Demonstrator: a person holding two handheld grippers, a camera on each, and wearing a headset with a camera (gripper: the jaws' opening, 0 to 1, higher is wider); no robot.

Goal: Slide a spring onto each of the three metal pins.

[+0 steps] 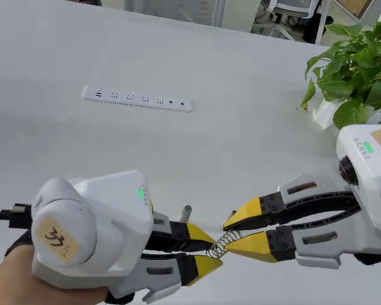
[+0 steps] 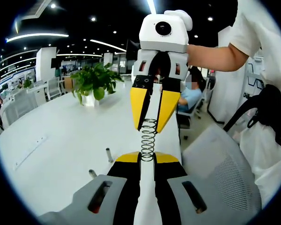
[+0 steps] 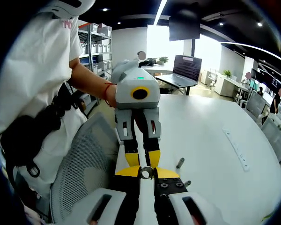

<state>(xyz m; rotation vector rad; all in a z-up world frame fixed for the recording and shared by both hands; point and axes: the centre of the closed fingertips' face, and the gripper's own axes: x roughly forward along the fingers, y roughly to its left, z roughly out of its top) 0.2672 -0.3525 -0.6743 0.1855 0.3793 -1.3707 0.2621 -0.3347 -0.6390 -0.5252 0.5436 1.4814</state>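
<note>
Jaws and spring [image 1: 221, 244] above white office table [image 1: 178, 51]

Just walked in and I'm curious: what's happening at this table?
A person holds a two-jaw gripper in each hand over a white table. The left gripper and the right gripper meet tip to tip, each pinching one end of a small spring held above the tabletop. Two short metal pins stand on the table nearby; the held spring is not yet on either.

the spring [image 1: 223, 242] is shiny metal, the table [image 1: 197, 152] smooth matt white.
</note>
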